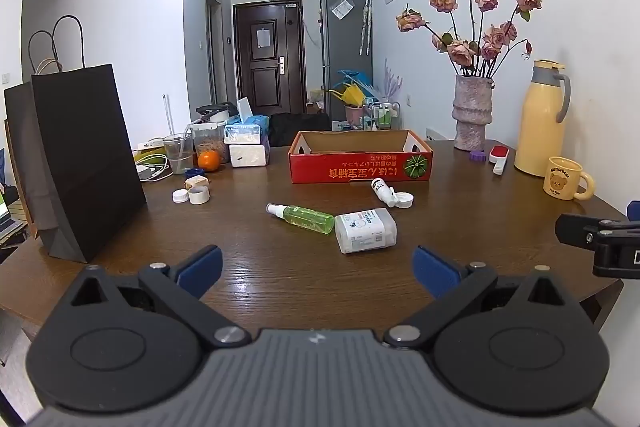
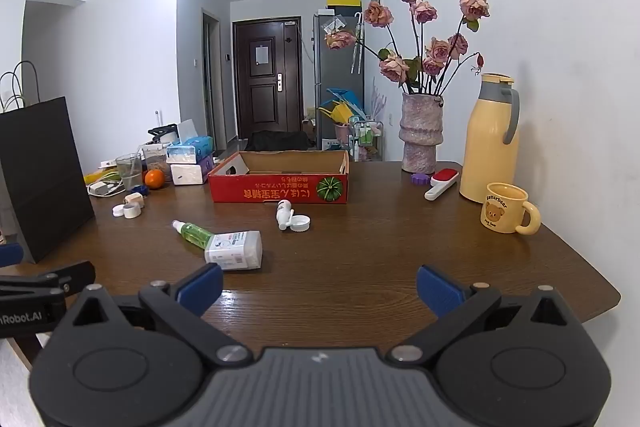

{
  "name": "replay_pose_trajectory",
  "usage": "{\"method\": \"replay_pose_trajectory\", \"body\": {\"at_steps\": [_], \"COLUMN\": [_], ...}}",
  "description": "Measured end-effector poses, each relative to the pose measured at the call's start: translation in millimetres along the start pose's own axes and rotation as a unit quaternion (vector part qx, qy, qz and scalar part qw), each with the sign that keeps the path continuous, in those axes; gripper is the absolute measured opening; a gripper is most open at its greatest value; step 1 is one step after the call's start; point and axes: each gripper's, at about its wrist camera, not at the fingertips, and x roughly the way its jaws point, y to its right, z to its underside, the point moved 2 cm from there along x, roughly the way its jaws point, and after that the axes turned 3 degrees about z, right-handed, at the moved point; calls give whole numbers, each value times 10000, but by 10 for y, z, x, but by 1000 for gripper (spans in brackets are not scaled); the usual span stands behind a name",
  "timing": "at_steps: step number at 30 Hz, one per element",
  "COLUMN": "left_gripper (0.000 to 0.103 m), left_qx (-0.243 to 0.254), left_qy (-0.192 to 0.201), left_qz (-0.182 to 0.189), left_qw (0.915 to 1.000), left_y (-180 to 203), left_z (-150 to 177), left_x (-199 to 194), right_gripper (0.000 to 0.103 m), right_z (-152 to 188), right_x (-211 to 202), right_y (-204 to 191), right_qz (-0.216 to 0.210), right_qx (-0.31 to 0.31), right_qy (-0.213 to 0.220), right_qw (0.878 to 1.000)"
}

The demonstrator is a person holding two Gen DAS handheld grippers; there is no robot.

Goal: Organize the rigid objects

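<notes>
Starting from the biggest thing, the brown wooden table (image 1: 280,267) carries everything, and the red cardboard box (image 1: 360,167) sits open-topped toward its far side, with its interior looking empty as far as the views reach; it is the likely home for the loose items. Between the box and the grippers lie the task's things: a white rectangular container (image 1: 366,230) on its side, a green spray bottle (image 1: 306,217) lying flat with its base touching or just beside that container, and a small white bottle (image 1: 382,189) just in front of the box wall, next to a white round lid (image 1: 405,201).

The left gripper (image 1: 318,271) hovers low over the near edge with its blue pads spread wide and nothing between them. The right gripper (image 2: 319,289) is held the same way, jaws apart and empty, a little to the right of the cluster.

The step in hand appears to be the first reach. To do it well, the person would probably take the white container first, since it lies nearest and crowds the spray bottle; closing across its narrower faces should give a firmer hold than across its length. The spray bottle is round and may roll, so gripping its body squarely from above seems safer than nudging it. The small white bottle sits close to the lid, so a careless approach could knock the lid away. Lowering each piece into the box, not dropping it, would keep things from toppling.
</notes>
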Motion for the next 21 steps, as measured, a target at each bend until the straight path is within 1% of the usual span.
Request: {"method": "replay_pose_trajectory", "body": {"at_steps": [7,14,15,20,21], "left_gripper": [103,103,103,103,103], "left_qx": [-4,-31,-26,-37,-51], "left_qy": [-20,-77,-75,-72,-74], "left_qz": [-4,-1,-4,-22,-9], "left_qw": [10000,10000,10000,10000,10000], "left_y": [23,-8,48,70,33], "left_z": [-3,-4,4,11,17], "left_x": [-35,8,13,21,4], "right_gripper": [103,103,103,103,103], "right_z": [5,9,9,11,11], "right_x": [-4,-8,-8,-8,-7], "right_y": [-3,-7,-4,0,-1], "right_qz": [-3,14,17,12,12], "right_qx": [26,3,7,9,9], "right_qy": [-1,2,0,-3,-3], "right_qw": [10000,10000,10000,10000,10000]}}
